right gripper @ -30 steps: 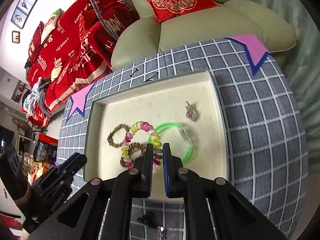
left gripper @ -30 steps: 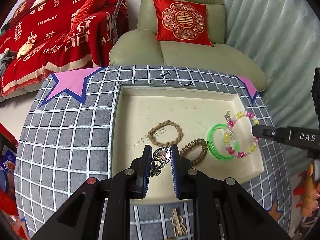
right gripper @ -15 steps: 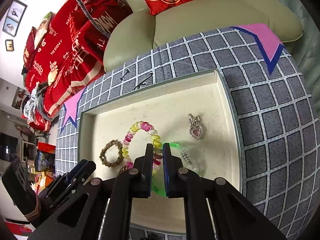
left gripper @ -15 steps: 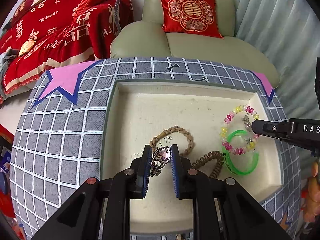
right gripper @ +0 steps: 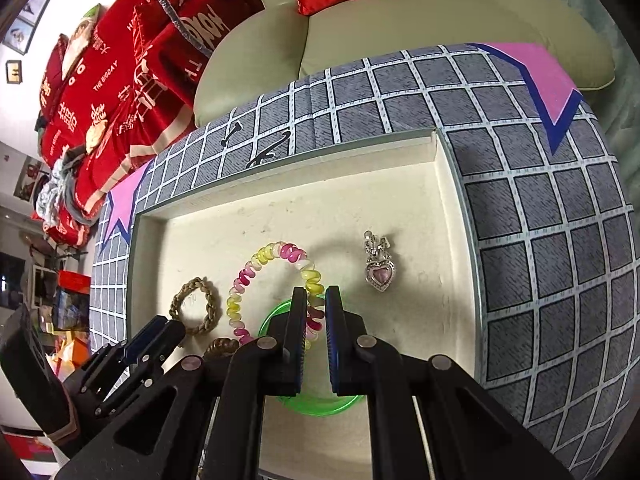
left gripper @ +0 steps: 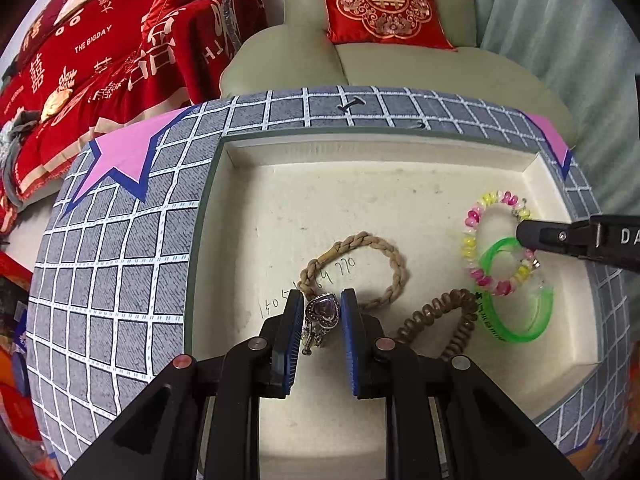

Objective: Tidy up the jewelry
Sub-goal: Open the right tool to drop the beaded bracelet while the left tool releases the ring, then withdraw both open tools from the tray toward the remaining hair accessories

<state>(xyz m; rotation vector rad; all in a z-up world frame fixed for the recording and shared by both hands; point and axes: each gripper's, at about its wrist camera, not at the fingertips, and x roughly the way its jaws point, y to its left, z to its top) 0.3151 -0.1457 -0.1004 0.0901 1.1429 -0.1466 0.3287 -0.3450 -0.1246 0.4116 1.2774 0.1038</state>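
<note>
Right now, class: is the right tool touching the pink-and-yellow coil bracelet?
Touching. The right wrist view shows the right tool closed on the coil bracelet, a strand pinched between both fingers.

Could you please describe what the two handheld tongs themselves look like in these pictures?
Both are matte black. The left tongs and right tongs each have two flat fingers with blue ribbed pads, and red and silver round pins at the joints. The right one carries white letters starting "DA". No cables or sleeves show.

Tray (left gripper: 224, 208) cream, cloth (left gripper: 120, 264) grey with white grid and pink stars. Bangle (left gripper: 516, 332) neon green; coil bracelet (right gripper: 276, 256) pink/yellow/clear. Cushion (left gripper: 380, 4) red, gold motif.
</note>
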